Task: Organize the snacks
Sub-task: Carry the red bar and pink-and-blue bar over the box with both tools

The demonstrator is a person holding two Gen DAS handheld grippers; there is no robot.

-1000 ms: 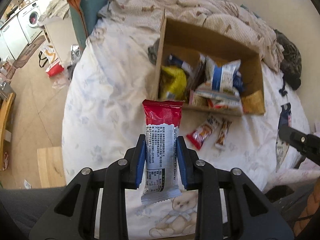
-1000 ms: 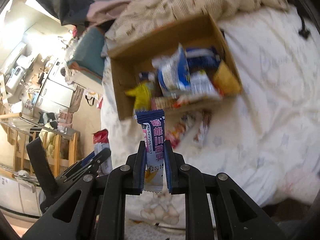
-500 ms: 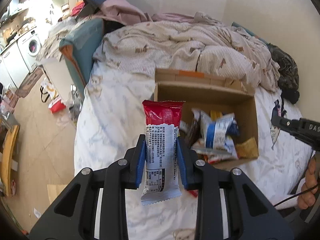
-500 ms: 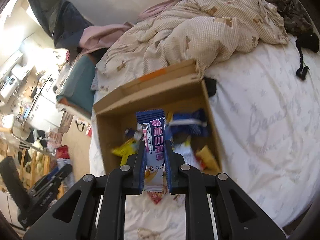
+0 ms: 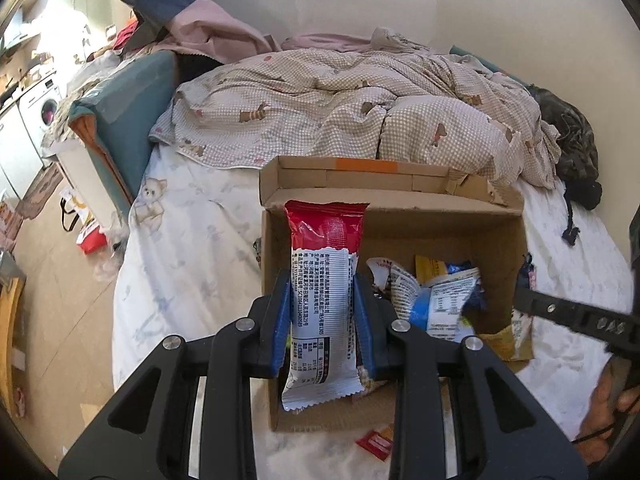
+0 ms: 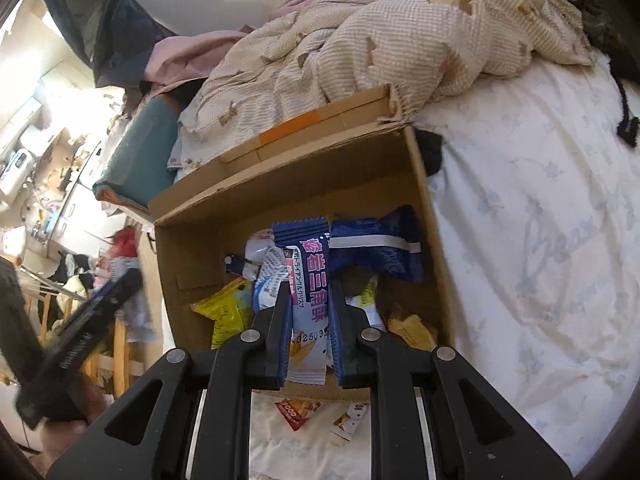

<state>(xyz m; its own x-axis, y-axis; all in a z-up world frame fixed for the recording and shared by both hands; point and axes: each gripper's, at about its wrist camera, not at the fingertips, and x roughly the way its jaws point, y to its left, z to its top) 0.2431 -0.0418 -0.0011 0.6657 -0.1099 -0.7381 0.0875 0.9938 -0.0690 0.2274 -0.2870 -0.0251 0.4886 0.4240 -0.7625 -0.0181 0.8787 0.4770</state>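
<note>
My left gripper (image 5: 322, 292) is shut on a red and white snack packet (image 5: 324, 280), held upright over the near left part of an open cardboard box (image 5: 400, 208) on the bed. My right gripper (image 6: 308, 304) is shut on a blue and white snack packet (image 6: 306, 276), held above the same box (image 6: 288, 168). The box holds several snack bags: a blue and white one (image 5: 436, 300), a yellow one (image 6: 224, 312), a dark blue one (image 6: 376, 248). The right gripper shows at the right of the left wrist view (image 5: 576, 320).
Two small snack packets (image 6: 298, 410) lie on the white sheet (image 6: 540, 240) just in front of the box; one red one (image 5: 376, 442) shows in the left wrist view. A rumpled checked duvet (image 5: 340, 104) lies behind the box. The bed's left edge drops to the floor (image 5: 60, 280).
Both grippers have moved forward and closer to the box with their packets; they now hang over its opening. The loose packets in front of the box have slid under the grippers.
</note>
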